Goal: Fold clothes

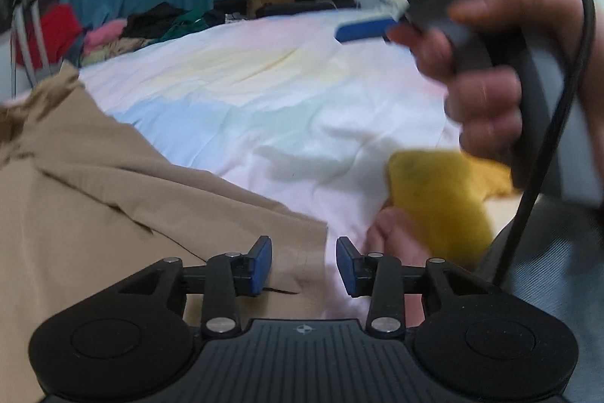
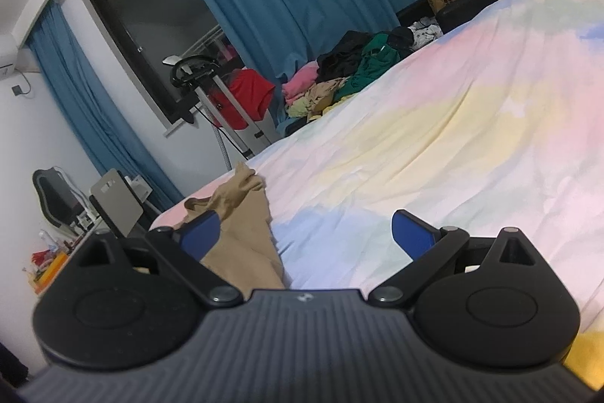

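Left wrist view: the tan woven garment (image 1: 113, 199) lies spread and rumpled over the near-left part of the pastel rainbow bedsheet (image 1: 264, 93). The left gripper (image 1: 304, 263) hangs right over the garment's edge, its blue pads spread with nothing between them. Right of the garment, a hand (image 1: 487, 74) carries the right gripper (image 1: 368, 30), blurred, so from here I can't tell how its claw stands. A yellow fuzzy cloth (image 1: 438, 199) sits below that hand.

Right wrist view: the right gripper (image 2: 305, 233) is spread wide and empty, above the sheet, with the garment just to its left. A mixed clothes pile (image 2: 339, 74) sits far beyond the garment.

If the garment is being folded, I'd pinch the hem cleanly, one layer only, and keep both corners level.
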`<state>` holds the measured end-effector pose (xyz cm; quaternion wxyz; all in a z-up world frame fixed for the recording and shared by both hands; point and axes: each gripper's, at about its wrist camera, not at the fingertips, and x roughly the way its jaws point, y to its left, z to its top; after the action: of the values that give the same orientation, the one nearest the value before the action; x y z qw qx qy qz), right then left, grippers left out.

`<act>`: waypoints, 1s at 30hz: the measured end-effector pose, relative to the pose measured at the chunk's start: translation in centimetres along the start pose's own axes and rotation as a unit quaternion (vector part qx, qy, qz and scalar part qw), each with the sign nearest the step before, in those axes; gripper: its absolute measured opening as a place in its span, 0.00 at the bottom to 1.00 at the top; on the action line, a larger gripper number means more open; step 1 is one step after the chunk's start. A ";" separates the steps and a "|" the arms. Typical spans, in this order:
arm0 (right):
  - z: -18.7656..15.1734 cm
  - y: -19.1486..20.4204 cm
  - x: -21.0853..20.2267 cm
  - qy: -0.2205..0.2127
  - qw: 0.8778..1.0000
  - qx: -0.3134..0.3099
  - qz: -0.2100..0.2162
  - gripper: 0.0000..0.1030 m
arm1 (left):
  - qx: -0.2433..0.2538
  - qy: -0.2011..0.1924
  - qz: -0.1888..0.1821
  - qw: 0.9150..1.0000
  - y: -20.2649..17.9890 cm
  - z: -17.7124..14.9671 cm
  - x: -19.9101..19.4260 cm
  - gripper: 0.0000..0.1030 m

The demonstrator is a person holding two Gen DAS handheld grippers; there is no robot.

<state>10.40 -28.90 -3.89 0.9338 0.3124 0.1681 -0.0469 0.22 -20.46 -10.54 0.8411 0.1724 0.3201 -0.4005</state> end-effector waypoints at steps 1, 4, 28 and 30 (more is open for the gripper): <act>0.0 -0.1 0.3 0.004 1.000 0.002 -0.003 0.96 | 0.017 0.004 0.009 1.000 -0.3 -0.2 0.5 0.38; -0.2 -0.4 0.9 0.010 1.000 0.005 -0.004 0.96 | 0.040 0.012 0.028 0.999 -0.7 -0.7 1.9 0.23; -2.2 2.5 1.2 0.064 0.997 -0.028 0.015 0.96 | -0.461 -0.055 0.045 0.885 13.4 -11.7 -13.2 0.05; -2.5 3.2 1.1 0.069 0.997 -0.042 0.017 0.96 | -0.481 -0.029 0.024 0.876 13.9 -12.5 -12.4 0.08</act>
<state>11.34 -24.76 -4.34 0.9329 0.2780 0.2290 -0.0022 0.24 2.01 -10.85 0.8384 -0.2575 0.4446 -0.1819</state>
